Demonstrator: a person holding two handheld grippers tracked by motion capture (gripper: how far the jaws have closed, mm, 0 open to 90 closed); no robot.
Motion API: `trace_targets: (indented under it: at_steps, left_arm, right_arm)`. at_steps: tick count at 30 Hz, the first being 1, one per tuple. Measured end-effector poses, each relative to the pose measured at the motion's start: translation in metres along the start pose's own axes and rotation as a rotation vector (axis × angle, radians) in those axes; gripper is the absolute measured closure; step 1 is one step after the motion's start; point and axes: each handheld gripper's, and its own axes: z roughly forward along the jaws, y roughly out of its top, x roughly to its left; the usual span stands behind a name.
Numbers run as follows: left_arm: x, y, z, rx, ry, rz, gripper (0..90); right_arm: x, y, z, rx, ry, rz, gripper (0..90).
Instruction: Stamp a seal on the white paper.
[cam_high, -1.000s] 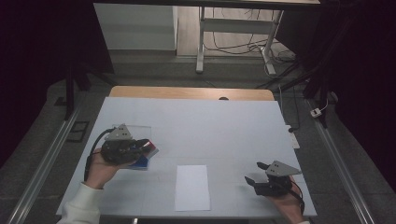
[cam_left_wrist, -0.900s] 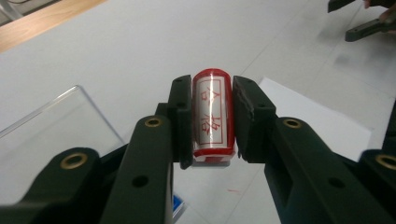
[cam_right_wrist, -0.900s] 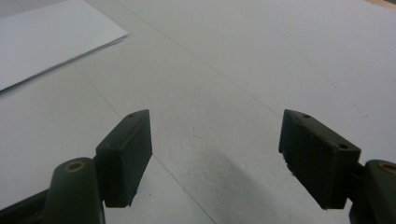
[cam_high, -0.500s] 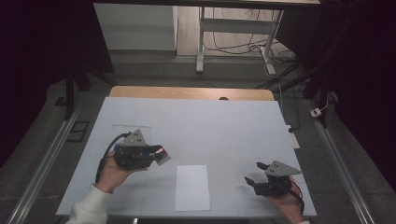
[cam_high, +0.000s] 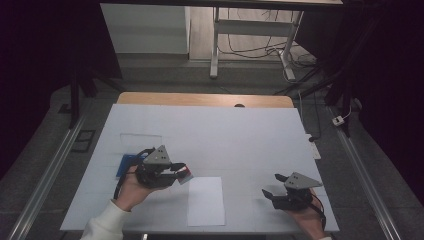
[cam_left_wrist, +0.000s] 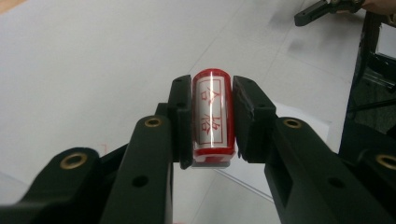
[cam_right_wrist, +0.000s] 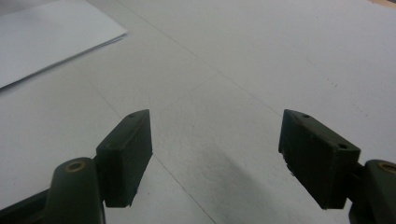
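A red stamp (cam_left_wrist: 212, 126) with a white label of red characters sits clamped between the pads of my left gripper (cam_left_wrist: 211, 84). In the high view the left gripper (cam_high: 179, 172) holds the stamp (cam_high: 186, 176) just off the top left corner of a white sheet of paper (cam_high: 205, 201). A blue ink pad (cam_high: 126, 165) lies on the table behind that hand, to its left. My right gripper (cam_high: 270, 184) rests at the front right with its jaws wide apart. The right gripper (cam_right_wrist: 217, 140) has bare table between its jaws, and the paper (cam_right_wrist: 46, 37) lies off to its upper left.
The white table top (cam_high: 225, 135) ends in a wooden strip (cam_high: 200, 99) at the far side. A faint clear rectangle (cam_high: 141, 140) lies behind the ink pad. Metal rails run along both sides of the table, with cables on the floor beyond.
My left hand has carried the stamp to the right, away from the blue ink pad and up to the paper's corner. The right hand has stayed put.
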Motion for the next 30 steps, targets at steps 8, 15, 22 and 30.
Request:
trace_targets:
  at_steps: [8,15,22,30]
  left_arm:
    - [-0.009,0.002,0.011,0.017,-0.03,0.016,69.7]
    - [-0.015,0.003,0.02,0.034,-0.047,0.027,69.7]
    - [-0.021,0.004,0.03,0.057,-0.058,0.034,69.7]
    - [-0.028,0.004,0.045,0.092,-0.065,0.046,69.7]
  right_arm:
    - [0.0,0.0,0.0,0.006,0.001,-0.001,25.2]
    - [0.0,0.0,-0.001,0.005,0.0,-0.001,25.2]
    - [0.0,0.0,0.0,0.0,-0.003,0.002,25.2]
    - [0.0,0.0,0.0,0.008,-0.004,-0.001,25.3]
